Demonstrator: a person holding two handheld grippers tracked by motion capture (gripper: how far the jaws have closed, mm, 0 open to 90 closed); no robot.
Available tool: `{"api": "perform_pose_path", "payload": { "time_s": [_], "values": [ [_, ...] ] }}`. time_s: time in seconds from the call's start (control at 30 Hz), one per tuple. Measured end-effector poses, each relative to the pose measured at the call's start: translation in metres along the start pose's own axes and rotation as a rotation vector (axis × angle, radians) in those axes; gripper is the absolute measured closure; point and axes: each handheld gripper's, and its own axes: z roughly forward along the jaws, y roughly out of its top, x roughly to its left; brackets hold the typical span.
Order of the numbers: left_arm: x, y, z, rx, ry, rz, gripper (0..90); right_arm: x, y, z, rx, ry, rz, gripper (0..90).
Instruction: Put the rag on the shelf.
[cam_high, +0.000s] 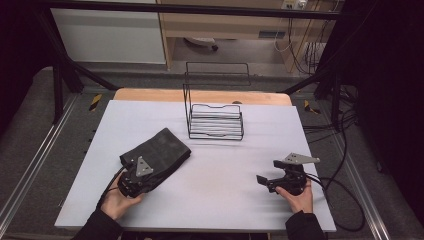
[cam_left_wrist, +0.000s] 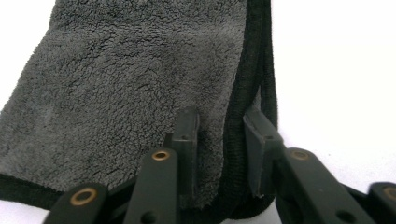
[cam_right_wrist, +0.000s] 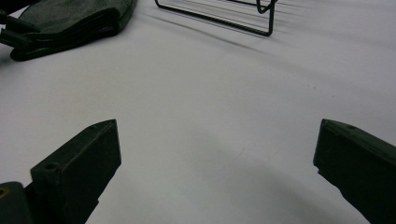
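- One dark grey towel (cam_high: 157, 152), folded, lies on the left half of the white table (cam_high: 225, 165), set aslant with its far end pointing toward the table's middle; it sits well inside the left edge.
- One left gripper (cam_high: 134, 177) sits at the towel's near end. In the left gripper view its jaws pinch the towel's hemmed, folded edge (cam_left_wrist: 240, 140), a fold of cloth pressed between the two pads.
- One left hand (cam_high: 116, 200) holds that gripper near the front edge of the table.
- One black wire rack (cam_high: 215, 117) stands at the back middle, its tall wire back rising behind a slatted tray; it is well apart from the towel and from both grippers.
- Bare white table lies between towel and right gripper, and between rack and front edge: the widest open room.
- One right gripper (cam_high: 267, 180) rests at the front right, jaws spread wide with nothing between them, only table showing in the gap in the right gripper view (cam_right_wrist: 215, 154).
- One right hand (cam_high: 300, 197) holds it, close to the front edge and inside the right edge.
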Motion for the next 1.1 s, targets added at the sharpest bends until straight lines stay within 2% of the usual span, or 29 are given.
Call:
{"api": "perform_pose_path", "payload": {
  "time_s": [0.03, 0.1, 0.2, 0.27, 0.33, 0.47, 0.5, 0.57, 0.63, 0.73, 0.83, 1.1],
  "values": [
    [0.0, 0.0, 0.0, -0.001, 0.003, 0.0, 76.2, 0.0, 0.0, 0.0, 0.001, -0.002, 0.001, 1.4],
    [0.004, 0.0, 0.0, -0.008, -0.014, -0.022, 78.2, 0.0, 0.0, 0.0, 0.001, 0.0, 0.001, 1.5],
    [0.013, -0.002, -0.005, -0.036, -0.085, -0.062, 77.8, 0.0, 0.0, 0.0, 0.005, 0.0, 0.002, 1.4],
    [0.016, -0.004, -0.011, -0.059, -0.141, -0.104, 72.0, 0.0, 0.0, 0.0, 0.005, 0.001, 0.002, 1.5],
    [0.016, -0.007, -0.018, -0.06, -0.183, -0.124, 58.3, 0.0, 0.0, 0.0, 0.006, 0.001, 0.002, 1.5],
    [0.013, -0.015, -0.027, -0.037, -0.167, -0.121, 46.7, 0.0, 0.0, 0.0, 0.005, 0.001, 0.001, 1.5],
    [0.013, -0.015, -0.027, -0.037, -0.167, -0.121, 46.7, 0.0, -0.001, 0.0, 0.006, 0.002, 0.001, 1.5],
    [0.009, -0.02, -0.027, -0.006, -0.157, -0.114, 46.7, 0.001, -0.001, 0.0, 0.006, 0.001, 0.002, 1.5],
    [0.009, -0.021, -0.025, -0.002, -0.157, -0.114, 46.4, 0.001, -0.001, 0.0, 0.006, 0.001, 0.003, 1.5],
    [0.007, -0.021, -0.016, 0.007, -0.142, -0.11, 46.6, 0.001, -0.001, 0.001, 0.009, 0.001, 0.003, 1.5],
    [0.007, -0.02, -0.015, 0.008, -0.121, -0.112, 52.5, 0.001, -0.001, 0.001, 0.006, 0.002, 0.003, 1.6],
    [0.003, -0.016, -0.013, 0.028, -0.08, -0.112, 57.1, 0.001, -0.001, 0.001, 0.007, 0.006, 0.003, 1.6]
  ]
}}
